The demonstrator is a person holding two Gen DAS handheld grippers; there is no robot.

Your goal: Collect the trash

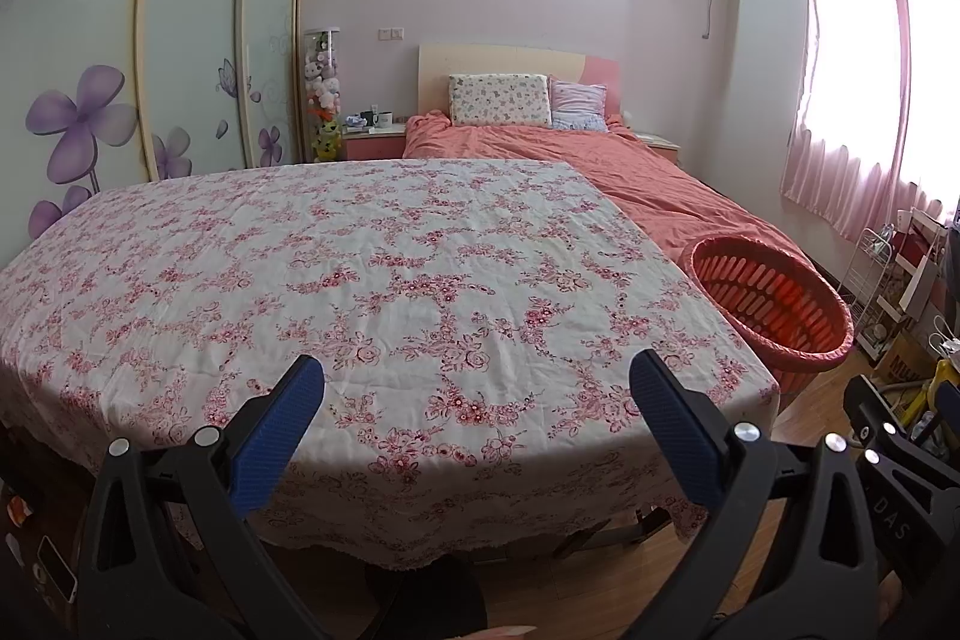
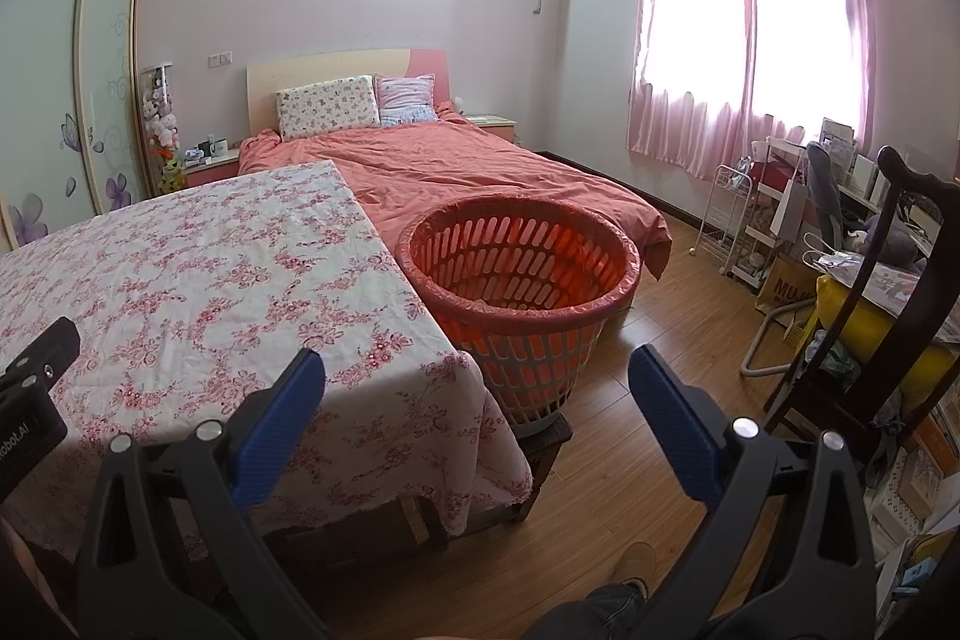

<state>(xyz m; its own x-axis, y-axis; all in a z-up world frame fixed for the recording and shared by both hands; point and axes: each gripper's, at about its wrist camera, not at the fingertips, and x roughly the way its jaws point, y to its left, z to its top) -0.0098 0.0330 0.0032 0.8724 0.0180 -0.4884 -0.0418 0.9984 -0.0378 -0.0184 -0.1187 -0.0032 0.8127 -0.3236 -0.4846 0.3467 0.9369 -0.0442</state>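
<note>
An orange slatted basket [image 2: 522, 274] lined with a red bag stands on a low stool at the table's right corner; it also shows in the left wrist view [image 1: 774, 304]. I see no loose trash on the floral tablecloth [image 1: 372, 268]. My left gripper [image 1: 477, 400] is open and empty, held over the table's near edge. My right gripper [image 2: 477, 394] is open and empty, held above the table's right corner [image 2: 444, 370] and the floor, in front of the basket. The right gripper's body shows at the lower right of the left wrist view [image 1: 900, 460].
A bed with an orange cover [image 2: 480, 172] lies behind the table. A dark wooden chair [image 2: 888, 316] with piled things and a white rack [image 2: 732, 214] stand at the right. A wardrobe [image 1: 150, 40] lines the left wall. Wooden floor [image 2: 648, 340] lies right of the basket.
</note>
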